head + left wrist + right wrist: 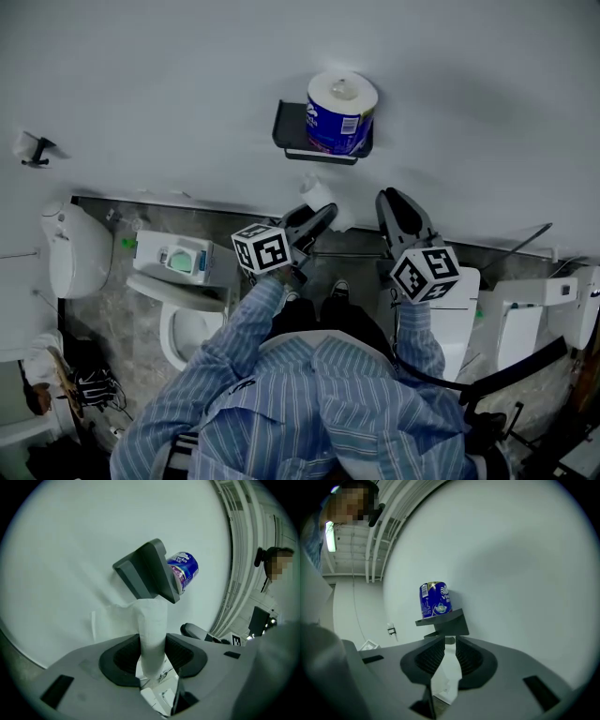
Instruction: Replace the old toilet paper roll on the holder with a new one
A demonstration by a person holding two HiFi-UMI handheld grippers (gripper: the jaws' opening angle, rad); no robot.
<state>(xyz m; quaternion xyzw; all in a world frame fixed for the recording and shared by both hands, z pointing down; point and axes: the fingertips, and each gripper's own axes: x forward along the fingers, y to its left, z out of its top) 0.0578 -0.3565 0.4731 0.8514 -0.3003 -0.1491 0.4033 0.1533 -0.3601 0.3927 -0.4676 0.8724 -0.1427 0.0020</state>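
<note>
Holder (292, 131): dark, angular wall shelf; we cannot see its rod from any view. New roll (341, 112): upright on the holder, in a glossy blue wrapper, its far side hidden. Old roll (152, 630): soft, crumpled white tissue just under the holder, core hidden, lower end cut off by the left gripper (322, 216), whose ribbed jaws clamp it. Right gripper (394, 204): jaws narrowly apart, and we see nothing gripped.
</note>
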